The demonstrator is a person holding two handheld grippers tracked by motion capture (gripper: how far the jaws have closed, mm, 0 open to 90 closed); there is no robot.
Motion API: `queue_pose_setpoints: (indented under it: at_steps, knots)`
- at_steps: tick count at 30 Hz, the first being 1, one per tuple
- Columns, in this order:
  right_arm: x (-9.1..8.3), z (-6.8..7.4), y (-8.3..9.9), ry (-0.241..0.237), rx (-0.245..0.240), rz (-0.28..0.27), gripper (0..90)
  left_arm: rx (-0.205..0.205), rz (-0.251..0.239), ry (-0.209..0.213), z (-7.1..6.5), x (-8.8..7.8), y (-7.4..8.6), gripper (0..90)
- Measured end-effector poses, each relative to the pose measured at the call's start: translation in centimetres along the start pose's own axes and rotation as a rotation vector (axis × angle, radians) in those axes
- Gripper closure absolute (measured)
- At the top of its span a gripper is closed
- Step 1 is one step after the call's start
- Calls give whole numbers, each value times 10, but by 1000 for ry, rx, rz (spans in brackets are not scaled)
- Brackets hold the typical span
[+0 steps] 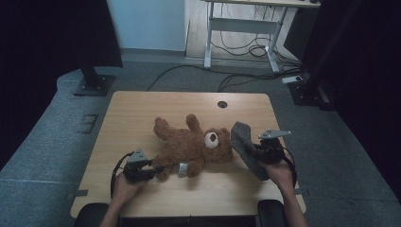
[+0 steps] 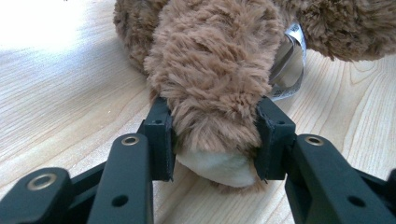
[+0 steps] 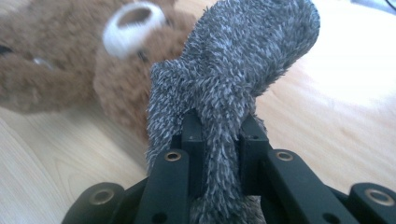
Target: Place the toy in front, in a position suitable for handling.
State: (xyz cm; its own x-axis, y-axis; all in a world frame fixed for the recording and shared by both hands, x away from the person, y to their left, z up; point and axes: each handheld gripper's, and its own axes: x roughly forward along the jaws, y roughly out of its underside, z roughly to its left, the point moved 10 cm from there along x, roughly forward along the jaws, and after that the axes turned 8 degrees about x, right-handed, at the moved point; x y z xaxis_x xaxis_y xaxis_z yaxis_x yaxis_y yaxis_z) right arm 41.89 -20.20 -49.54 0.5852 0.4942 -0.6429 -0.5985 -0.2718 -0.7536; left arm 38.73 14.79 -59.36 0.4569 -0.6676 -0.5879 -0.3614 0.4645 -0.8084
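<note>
Pale wood tabletop [image 1: 142, 113] sits on grey carpet under the high view, with a desk frame and loose cables behind, and a brown teddy bear [image 1: 191, 144] sprawls on its back in the middle, head toward the right. Left gripper [image 1: 152, 169] meets a bear leg at the near edge; right gripper [image 1: 255, 151] holds a grey fuzzy sock [image 1: 246, 147] tilted up beside the bear's head. Over to the left gripper view: black jaws pinch the shaggy leg [image 2: 212, 93] just above its cream sole, a white satin tag [image 2: 292, 60] looped behind. Right gripper view now: jaws pressed together on the bristly sock [image 3: 233, 79], the bear's white muzzle [image 3: 133, 28] blurred behind.
</note>
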Motion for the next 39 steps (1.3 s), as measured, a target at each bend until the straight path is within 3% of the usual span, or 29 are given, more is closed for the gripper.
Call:
queue_pose_setpoints:
  at_steps: [6, 7, 11, 18, 21, 26, 34, 39]
  knots:
    - [7, 18, -28, -33, -53, -26, 767, 3, 1, -1, 0, 0, 0, 556]
    - [12, 26, -39, -41, -76, -29, 767, 3, 1, 0, 0, 0, 0, 556]
    - [24, 39, -53, -60, -108, -26, 767, 5, 1, -3, 0, 0, 0, 556]
    - [47, 59, -66, -94, -141, -10, 766, 6, 2, -3, 0, 0, 0, 556]
    - [68, 67, -65, -86, -166, 30, 766, 7, 3, -3, 0, 0, 0, 556]
    - [83, 65, -57, -71, -176, 50, 766, 8, 3, -1, -1, 1, 0, 562]
    - [79, 58, -50, -64, -153, 49, 766, 10, 7, 2, -1, 0, 0, 572]
    - [76, 43, -39, 2, -147, 57, 766, 2, 8, 7, -1, 0, 0, 577]
